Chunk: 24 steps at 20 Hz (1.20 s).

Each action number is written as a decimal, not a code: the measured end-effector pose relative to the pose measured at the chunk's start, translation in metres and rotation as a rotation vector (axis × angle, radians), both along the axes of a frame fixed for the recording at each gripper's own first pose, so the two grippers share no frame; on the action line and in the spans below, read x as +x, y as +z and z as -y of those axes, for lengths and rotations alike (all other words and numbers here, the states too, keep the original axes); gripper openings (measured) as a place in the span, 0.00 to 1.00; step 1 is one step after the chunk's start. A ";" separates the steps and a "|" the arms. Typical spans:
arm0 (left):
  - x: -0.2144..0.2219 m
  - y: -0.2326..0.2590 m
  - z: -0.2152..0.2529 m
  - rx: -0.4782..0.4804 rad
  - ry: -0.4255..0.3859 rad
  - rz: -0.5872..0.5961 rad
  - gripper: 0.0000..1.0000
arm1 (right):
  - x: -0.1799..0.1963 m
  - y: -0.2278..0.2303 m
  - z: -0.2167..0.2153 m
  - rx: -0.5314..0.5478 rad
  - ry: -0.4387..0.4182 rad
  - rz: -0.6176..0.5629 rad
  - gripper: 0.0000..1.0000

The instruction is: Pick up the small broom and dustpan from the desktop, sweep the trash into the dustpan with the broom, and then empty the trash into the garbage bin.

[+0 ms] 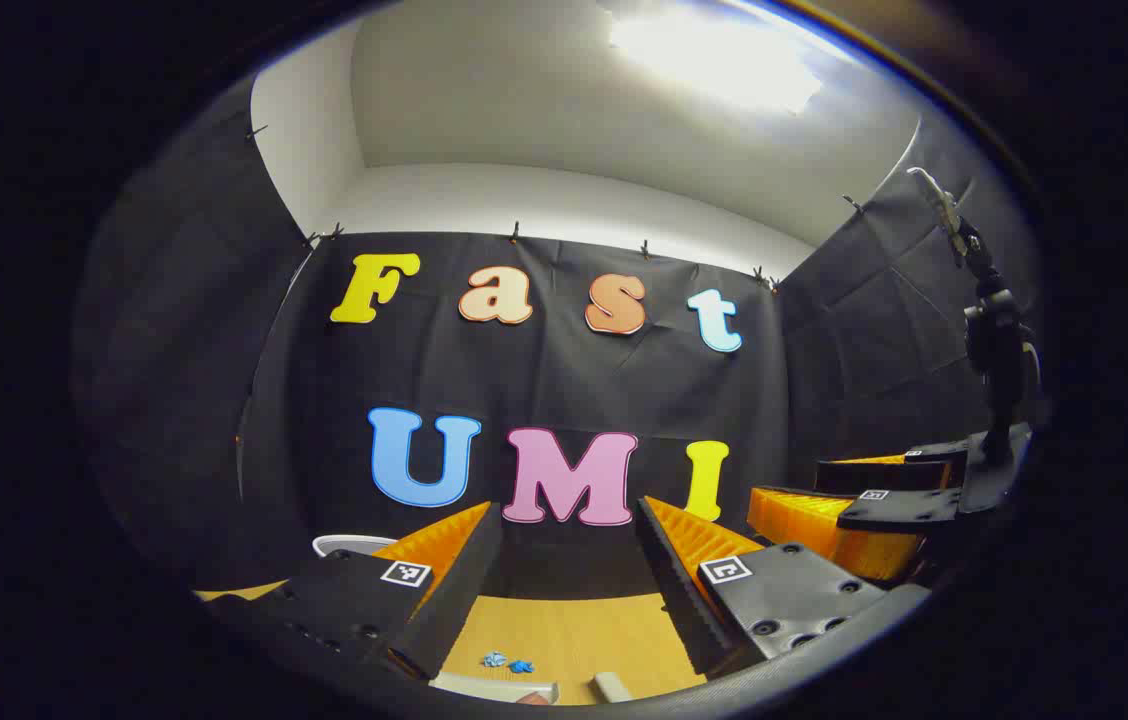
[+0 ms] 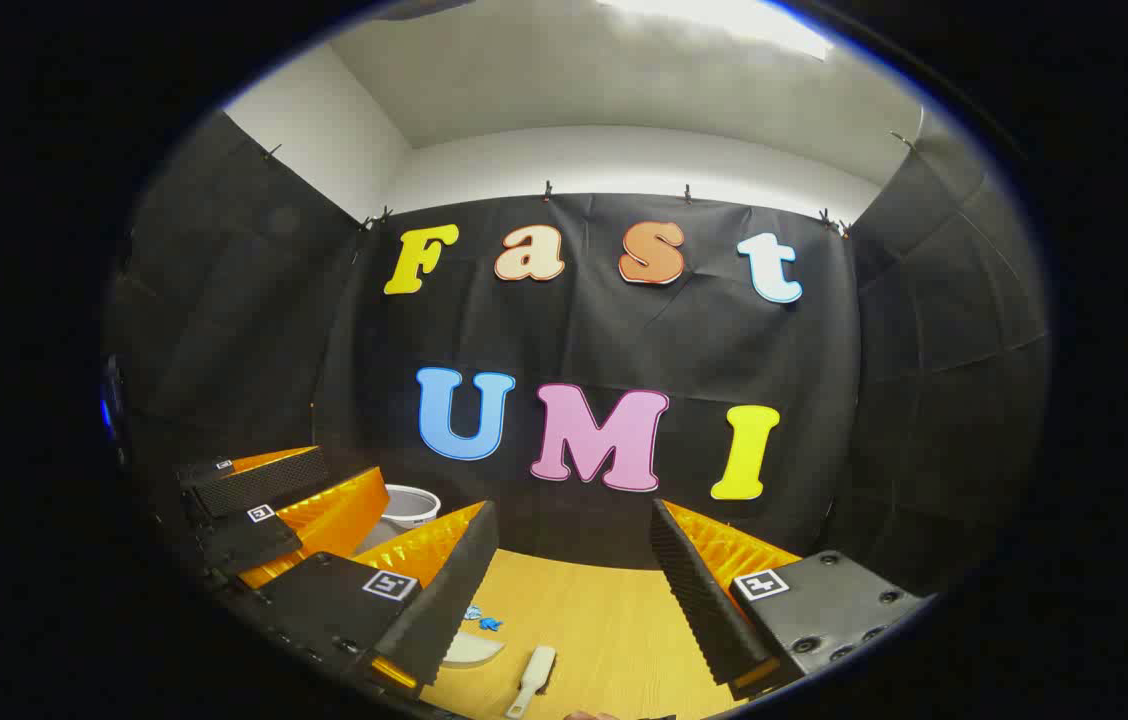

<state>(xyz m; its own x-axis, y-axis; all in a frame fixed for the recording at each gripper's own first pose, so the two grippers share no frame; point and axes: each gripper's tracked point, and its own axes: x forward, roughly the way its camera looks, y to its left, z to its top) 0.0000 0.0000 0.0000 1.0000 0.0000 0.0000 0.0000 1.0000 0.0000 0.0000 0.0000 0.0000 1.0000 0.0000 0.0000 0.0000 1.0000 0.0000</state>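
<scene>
Broom (image 2: 531, 680) and dustpan (image 2: 472, 650) untouched, low centre of frame. Left gripper (image 1: 564, 570) and right gripper (image 2: 574, 580) wide, empty. Pickup pending; next, likely descend onto handles.

Bright ceiling light (image 1: 714, 60) glares overhead — sharp centre, fisheye-bent edges.

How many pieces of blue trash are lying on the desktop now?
2 blue scraps: in the left gripper view one lies beside the other on the desktop, between the left tool's fingers. More may be hidden behind the fingers.
</scene>
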 end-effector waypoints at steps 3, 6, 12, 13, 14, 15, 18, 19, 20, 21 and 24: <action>0.000 -0.004 -0.001 -0.007 0.003 -0.012 0.80 | 0.000 -0.003 -0.003 -0.005 0.007 -0.007 0.98; 0.000 -0.010 -0.003 -0.007 0.008 -0.033 0.80 | 0.002 -0.007 -0.005 -0.011 0.012 -0.016 0.98; 0.004 -0.028 -0.005 -0.001 0.005 -0.092 0.80 | 0.005 -0.024 -0.014 -0.002 0.022 -0.059 0.98; 0.005 -0.034 -0.006 0.000 0.005 -0.111 0.80 | 0.004 -0.027 -0.013 -0.001 0.020 -0.066 0.98; 0.005 -0.038 -0.007 0.000 0.007 -0.128 0.80 | 0.004 -0.027 -0.013 0.000 0.018 -0.070 0.98; 0.006 -0.043 -0.007 0.000 0.007 -0.142 0.80 | 0.005 -0.027 -0.013 -0.001 0.014 -0.070 0.98; 0.009 -0.044 -0.007 0.004 0.007 -0.146 0.80 | 0.008 -0.029 -0.009 0.002 0.002 -0.074 0.98; 0.010 -0.043 -0.006 0.009 0.004 -0.142 0.80 | 0.009 -0.031 -0.008 0.005 -0.001 -0.079 0.98; 0.011 -0.042 -0.006 0.014 -0.001 -0.138 0.80 | 0.009 -0.034 -0.008 0.010 -0.003 -0.086 0.98; 0.011 -0.044 -0.003 0.021 -0.007 -0.136 0.80 | 0.010 -0.035 -0.008 0.016 -0.005 -0.092 0.98; 0.013 -0.042 -0.004 0.038 -0.013 -0.123 0.80 | 0.013 -0.036 -0.008 0.026 -0.006 -0.098 0.91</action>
<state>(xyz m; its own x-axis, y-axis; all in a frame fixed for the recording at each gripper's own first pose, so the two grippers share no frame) 0.0126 0.0036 -0.0425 0.9923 -0.0105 -0.1231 0.0151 0.9992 0.0367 0.0125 0.0079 -0.0360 0.9951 -0.0049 -0.0983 0.0075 0.9996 0.0261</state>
